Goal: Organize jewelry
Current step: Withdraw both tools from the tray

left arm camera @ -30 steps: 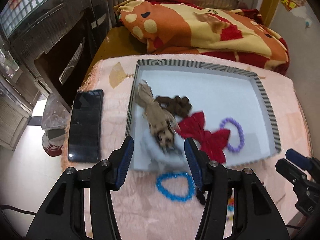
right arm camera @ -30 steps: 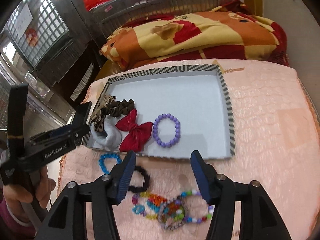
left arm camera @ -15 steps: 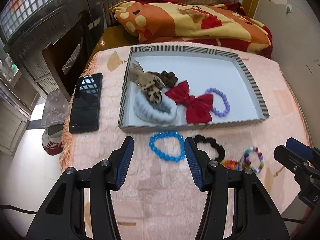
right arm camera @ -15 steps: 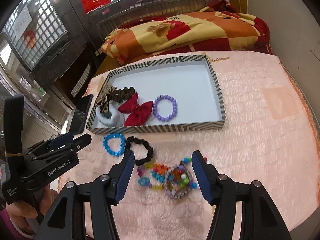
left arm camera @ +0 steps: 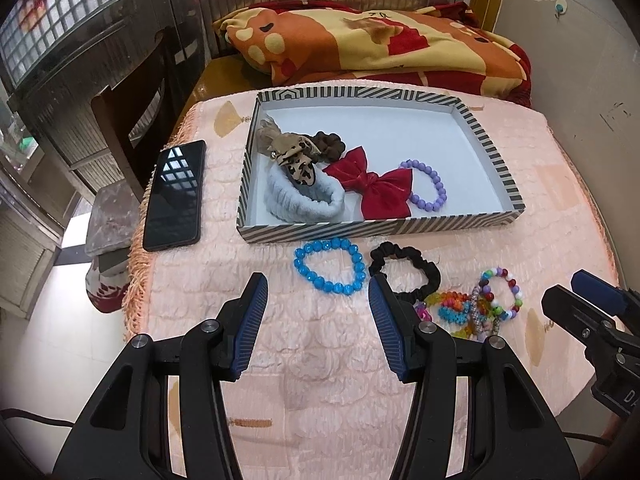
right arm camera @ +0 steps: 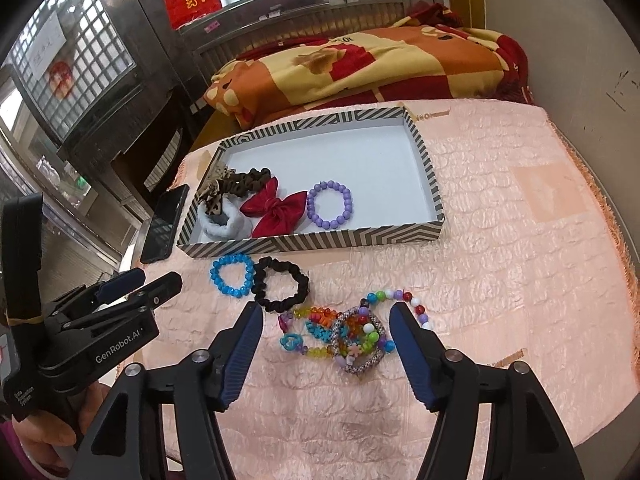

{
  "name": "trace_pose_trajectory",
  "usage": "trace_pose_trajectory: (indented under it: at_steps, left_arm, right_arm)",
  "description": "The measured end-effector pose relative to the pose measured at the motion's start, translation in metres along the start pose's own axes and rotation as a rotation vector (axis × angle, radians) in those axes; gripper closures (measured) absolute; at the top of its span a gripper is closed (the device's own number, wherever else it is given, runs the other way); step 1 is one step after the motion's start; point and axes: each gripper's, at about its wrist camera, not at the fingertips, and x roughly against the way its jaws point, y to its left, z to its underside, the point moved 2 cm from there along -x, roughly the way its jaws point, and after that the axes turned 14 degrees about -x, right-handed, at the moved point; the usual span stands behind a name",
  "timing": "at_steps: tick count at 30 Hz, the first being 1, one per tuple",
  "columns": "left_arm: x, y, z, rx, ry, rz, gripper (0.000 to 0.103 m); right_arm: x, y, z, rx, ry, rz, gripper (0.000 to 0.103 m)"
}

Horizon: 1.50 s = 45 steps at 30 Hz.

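Left gripper (left arm camera: 318,294) hung spread and empty short of the blue faceted bead bracelet (left arm camera: 329,266), right gripper (right arm camera: 326,320) jaws were opening over the tangled multicoloured bead bracelets (right arm camera: 352,334), nothing pinched, black-and-white striped shallow tray (right arm camera: 320,242) beyond.

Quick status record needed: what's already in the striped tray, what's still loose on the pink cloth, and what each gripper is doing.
tray: black-and-white striped cardboard tray
in tray: purple bead bracelet; red fabric bow; fluffy white scrunchie; leopard-print bow; brown scrunchie
loose on cloth: blue bead bracelet; black fabric scrunchie; tangled pile of multicoloured bead bracelets
beside tray: black smartphone
left gripper: open, empty
right gripper: jaws opening, pile between them, not gripped
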Motion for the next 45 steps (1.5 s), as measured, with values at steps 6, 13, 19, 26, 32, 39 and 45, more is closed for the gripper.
trace_pose_trajectory:
  at_steps: [6,13,19,26,32,39,45]
  left_arm:
    - [0.002,-0.002,0.006,-0.002,0.003,-0.001,0.051]
    - [0.003,-0.003,0.008,0.001,0.007,0.002,0.051]
    - [0.002,-0.007,0.007,-0.006,0.012,0.01,0.051]
    - [-0.005,-0.002,0.009,0.016,0.039,0.065,0.051]
    - [-0.018,0.022,0.023,0.061,0.073,0.13,0.044]
    - [-0.041,0.039,0.034,0.123,0.129,0.165,0.044]
    - [-0.056,0.044,0.023,0.146,0.138,0.164,0.044]
  right_arm:
    - [0.001,0.001,0.002,0.0,-0.001,0.001,0.038]
    - [0.002,-0.001,0.003,0.002,-0.001,0.005,0.038]
    - [0.001,-0.003,0.002,-0.002,0.005,0.01,0.038]
    - [-0.004,-0.011,0.004,-0.007,0.018,0.023,0.037]
    - [-0.013,-0.023,0.009,-0.028,0.04,0.044,0.037]
    - [-0.025,-0.034,0.009,-0.043,0.063,0.067,0.037]
    - [-0.036,-0.022,0.002,0.012,0.072,0.061,0.037]
